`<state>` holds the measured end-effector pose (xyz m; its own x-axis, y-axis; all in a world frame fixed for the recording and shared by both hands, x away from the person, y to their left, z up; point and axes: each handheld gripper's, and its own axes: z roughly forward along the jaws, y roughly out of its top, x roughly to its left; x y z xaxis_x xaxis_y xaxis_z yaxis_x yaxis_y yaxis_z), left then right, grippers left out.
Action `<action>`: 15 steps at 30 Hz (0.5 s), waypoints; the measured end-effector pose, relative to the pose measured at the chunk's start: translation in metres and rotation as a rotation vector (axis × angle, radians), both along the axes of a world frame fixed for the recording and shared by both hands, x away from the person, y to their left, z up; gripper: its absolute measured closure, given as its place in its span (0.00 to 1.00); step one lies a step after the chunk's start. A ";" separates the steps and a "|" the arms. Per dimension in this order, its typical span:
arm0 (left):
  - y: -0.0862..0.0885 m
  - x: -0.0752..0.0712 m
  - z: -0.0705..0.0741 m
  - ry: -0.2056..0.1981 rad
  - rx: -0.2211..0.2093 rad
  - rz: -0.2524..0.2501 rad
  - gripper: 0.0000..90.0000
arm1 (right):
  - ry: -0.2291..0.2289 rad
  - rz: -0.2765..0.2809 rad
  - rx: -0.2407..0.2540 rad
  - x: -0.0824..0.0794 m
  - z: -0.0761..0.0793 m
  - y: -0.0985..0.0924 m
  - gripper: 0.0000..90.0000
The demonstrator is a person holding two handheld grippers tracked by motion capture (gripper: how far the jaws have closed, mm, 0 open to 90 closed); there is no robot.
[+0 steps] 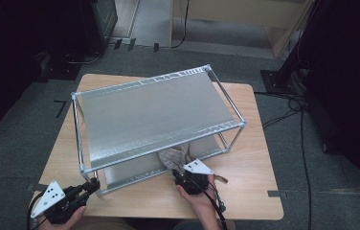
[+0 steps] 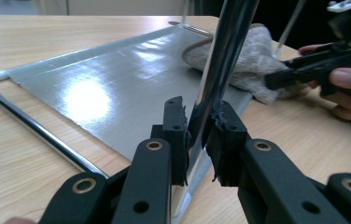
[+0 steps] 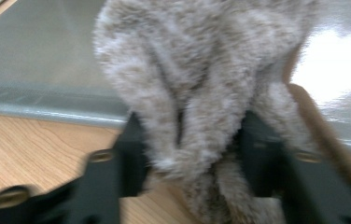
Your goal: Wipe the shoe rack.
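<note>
A two-level metal rack (image 1: 154, 115) with grey shelves stands on the wooden table (image 1: 250, 191). My left gripper (image 1: 92, 184) (image 2: 200, 123) is shut on the rack's chrome front-left post (image 2: 222, 56), low down near the table. A grey fluffy cloth (image 1: 172, 155) (image 3: 187, 79) lies at the front edge of the lower shelf (image 2: 117, 88) (image 3: 33, 60). Bunched folds of it are squeezed between the jaws of my right gripper (image 1: 177, 173) (image 3: 190, 135), which is shut on it. The left gripper view shows that gripper (image 2: 276, 79) against the cloth (image 2: 253, 60), beyond the post.
The rack covers most of the table, leaving bare wood strips at the front and right. Cables (image 1: 302, 124) trail over the grey carpet to the right. Dark equipment stands at the back left and right.
</note>
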<state>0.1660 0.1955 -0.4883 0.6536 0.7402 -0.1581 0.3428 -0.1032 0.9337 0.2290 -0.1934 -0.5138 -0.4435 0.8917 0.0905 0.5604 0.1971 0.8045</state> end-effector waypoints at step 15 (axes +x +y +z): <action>0.000 0.001 -0.001 0.006 -0.014 -0.017 0.87 | -0.068 -0.335 0.025 0.026 0.010 -0.073 0.77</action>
